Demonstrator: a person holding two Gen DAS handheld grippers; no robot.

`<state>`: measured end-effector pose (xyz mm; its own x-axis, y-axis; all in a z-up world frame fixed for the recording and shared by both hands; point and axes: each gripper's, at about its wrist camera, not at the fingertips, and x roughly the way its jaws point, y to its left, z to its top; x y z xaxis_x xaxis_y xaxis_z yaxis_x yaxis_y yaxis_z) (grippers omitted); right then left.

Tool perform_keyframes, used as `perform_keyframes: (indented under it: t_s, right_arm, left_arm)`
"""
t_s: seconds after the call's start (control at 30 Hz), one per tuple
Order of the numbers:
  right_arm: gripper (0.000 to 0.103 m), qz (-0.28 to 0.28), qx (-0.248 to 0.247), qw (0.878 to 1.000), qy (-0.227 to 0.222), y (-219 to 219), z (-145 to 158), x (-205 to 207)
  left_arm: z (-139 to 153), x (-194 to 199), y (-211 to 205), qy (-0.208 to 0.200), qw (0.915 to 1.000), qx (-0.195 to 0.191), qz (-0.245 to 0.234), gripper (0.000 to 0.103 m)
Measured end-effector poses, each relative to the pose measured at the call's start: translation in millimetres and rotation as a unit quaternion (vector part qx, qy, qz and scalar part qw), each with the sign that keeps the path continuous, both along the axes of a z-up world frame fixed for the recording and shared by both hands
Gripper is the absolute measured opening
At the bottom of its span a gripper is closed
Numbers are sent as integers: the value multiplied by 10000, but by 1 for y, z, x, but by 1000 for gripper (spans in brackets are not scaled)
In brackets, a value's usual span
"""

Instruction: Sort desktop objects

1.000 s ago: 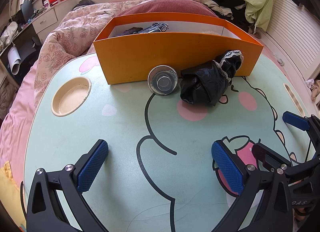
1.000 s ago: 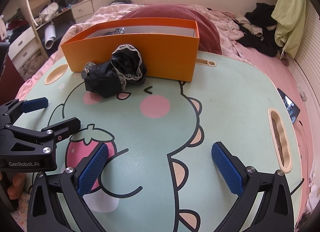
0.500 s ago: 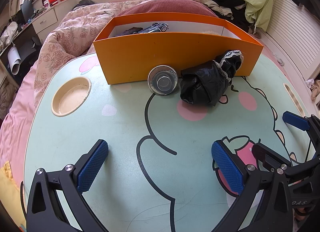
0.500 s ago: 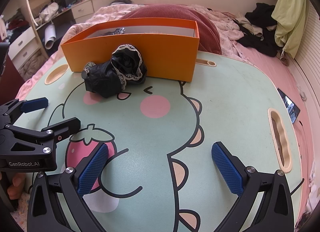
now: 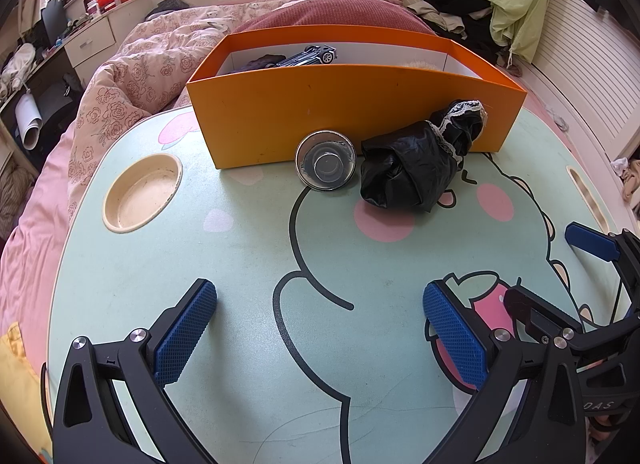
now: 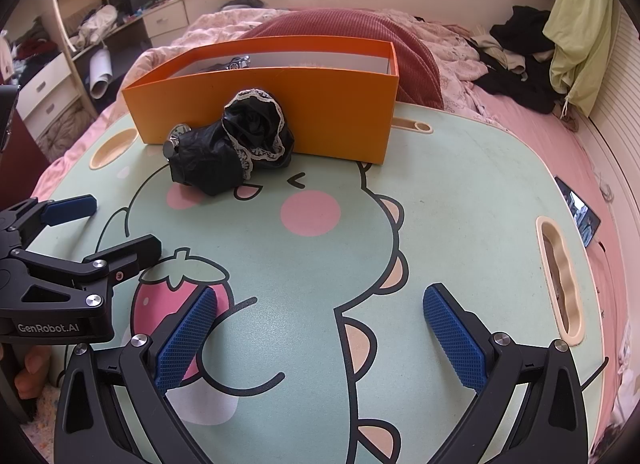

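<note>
An orange box (image 5: 352, 103) (image 6: 280, 103) stands at the far side of the green cartoon table (image 5: 224, 264), with a toy car (image 5: 308, 57) (image 6: 236, 61) inside. Against its front wall lie a round metal cup (image 5: 326, 165) (image 6: 178, 135) on its side and a black lace-trimmed folded umbrella (image 5: 416, 167) (image 6: 232, 151). My left gripper (image 5: 320, 304) (image 6: 116, 223) hovers open over the near table, empty. To its right, my right gripper (image 6: 320, 304) (image 5: 556, 268) is also open and empty. Both are well short of the objects.
A round cup recess (image 5: 142, 191) sits at the table's left, a slot handle (image 6: 560, 280) at its right edge. A pink bed with a quilt and a red cushion (image 6: 360, 31) surrounds the table. A phone (image 6: 580, 215) lies on the bed at the right.
</note>
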<state>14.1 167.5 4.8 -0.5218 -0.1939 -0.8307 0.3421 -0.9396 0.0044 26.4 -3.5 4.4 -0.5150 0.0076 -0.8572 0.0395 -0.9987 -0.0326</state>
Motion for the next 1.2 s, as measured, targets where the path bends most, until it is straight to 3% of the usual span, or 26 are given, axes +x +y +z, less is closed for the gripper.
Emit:
perform_keyframes:
  t_s: [0.87,1.03,1.2]
  right_arm:
    - [103,-25,-22,10000,-14,0,1,0]
    - [103,58,-749,9969,-213,3,16,-7]
    - [103,23,-1409,9892,-392,-10,38,-38]
  left_arm:
    - [0,0,0,-3,10000,5,0,103]
    - [0,-2,2,-10,10000,26,6,103]
    - [0,-2,1,-11,10000,30,4,103]
